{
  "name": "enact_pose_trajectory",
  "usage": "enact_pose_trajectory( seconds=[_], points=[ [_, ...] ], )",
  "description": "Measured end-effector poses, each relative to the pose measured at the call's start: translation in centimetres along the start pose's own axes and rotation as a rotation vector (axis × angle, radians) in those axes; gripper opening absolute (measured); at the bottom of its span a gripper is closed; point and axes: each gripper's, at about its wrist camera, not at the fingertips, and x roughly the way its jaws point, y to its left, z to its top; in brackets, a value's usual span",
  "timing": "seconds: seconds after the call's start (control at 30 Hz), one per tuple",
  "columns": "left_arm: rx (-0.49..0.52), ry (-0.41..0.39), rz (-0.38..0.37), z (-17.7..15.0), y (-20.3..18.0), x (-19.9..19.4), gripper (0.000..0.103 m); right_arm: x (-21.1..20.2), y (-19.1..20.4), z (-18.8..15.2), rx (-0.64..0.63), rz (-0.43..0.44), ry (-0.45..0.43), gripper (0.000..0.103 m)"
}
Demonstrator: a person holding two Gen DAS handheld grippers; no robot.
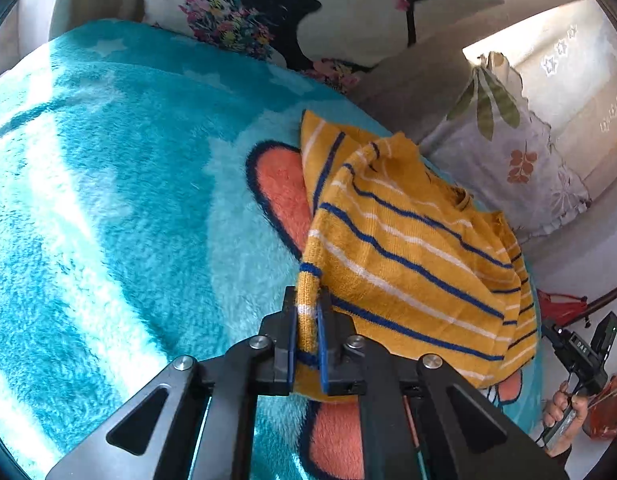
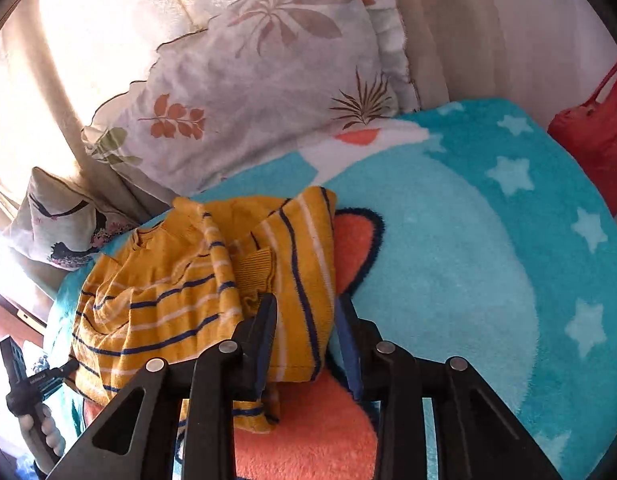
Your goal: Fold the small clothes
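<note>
You're working over a fluffy turquoise blanket with pale stars and an orange, dark-outlined shape. Behind it, a pale floral pillow with a frilled edge leans on beige upholstery, washed in strong sunlight. Another cushion, printed with a dark silhouette and flowers, sits alongside. A red bag hangs at the blanket's far edge.

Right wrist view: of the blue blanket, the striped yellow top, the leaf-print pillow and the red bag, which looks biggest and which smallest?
1. Blue blanket
2. Leaf-print pillow and striped yellow top: about alike; the top lies nearer the camera, so no ranking.
3. Red bag, cut off at the frame's edge.
</note>
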Motion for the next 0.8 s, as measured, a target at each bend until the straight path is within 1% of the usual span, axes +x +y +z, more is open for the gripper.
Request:
enact_pose_trajectory(
  seconds=[0.03, 0.13, 0.17, 0.2, 0.27, 0.33, 0.4, 0.47, 0.5, 0.53, 0.6, 0.63, 0.67, 0.73, 0.8],
  points=[
    [-0.024, -0.014, -0.004, 0.1, 0.5, -0.7, 0.005, -0.1, 1.3, 0.0, -0.026, 0.01, -0.006, 0.033],
    [-0.054, -0.012, -0.051, 0.0, 1.3, -1.9, 0.005, -0.2, 5.6, 0.1, -0.112, 0.053, -0.019, 0.034],
    [-0.048, -0.014, -0.055, -0.3, 1.3, -1.9, 0.005, 0.0, 6.9, 0.0, -0.139, 0.071, -0.018, 0.035],
    [-0.038, -0.015, -0.053, -0.5, 1.2, -1.9, 0.005, 0.4, 8.6, 0.1, -0.174, 0.095, -0.012, 0.039],
    [-0.008, -0.022, -0.046, -0.9, 0.7, -1.8, 0.006, 1.6, 11.7, 0.0, -0.233, 0.125, 0.002, 0.041],
    [0.017, -0.033, -0.025, -1.2, 0.3, -1.8, 0.006, 3.6, 15.0, 0.2, -0.293, 0.16, 0.035, 0.041],
    [0.032, -0.037, -0.014, -1.5, 0.1, -1.8, 0.006, 6.4, 17.9, 0.3, -0.338, 0.206, 0.099, 0.041],
    [0.039, -0.04, 0.003, -1.7, 0.0, -1.8, 0.006, 9.7, 20.3, 0.5, -0.363, 0.192, 0.147, 0.037],
    [0.042, -0.043, 0.009, -1.7, 0.0, -1.8, 0.006, 11.5, 21.4, 0.6, -0.385, 0.18, 0.175, 0.031],
    [0.044, -0.045, 0.011, -1.8, 0.0, -2.0, 0.006, 13.0, 22.0, 0.7, -0.397, 0.166, 0.201, 0.029],
    [0.037, -0.053, 0.012, -2.0, 0.2, -2.4, 0.006, 16.8, 22.7, 1.1, -0.374, 0.11, 0.251, 0.029],
    [0.031, -0.059, 0.009, -2.1, 0.6, -2.7, 0.006, 18.0, 22.7, 1.3, -0.359, 0.109, 0.258, 0.03],
    [0.026, -0.064, 0.005, -2.2, 0.7, -3.0, 0.007, 18.3, 22.7, 1.6, -0.352, 0.115, 0.231, 0.03],
    [0.01, -0.075, -0.005, -2.1, 1.1, -3.5, 0.011, 18.8, 23.2, 2.3, -0.355, 0.088, 0.248, 0.03],
    [-0.005, -0.09, -0.012, -2.1, 1.5, -3.8, 0.025, 18.0, 23.8, 2.6, -0.363, 0.064, 0.248, 0.03]
  ],
)
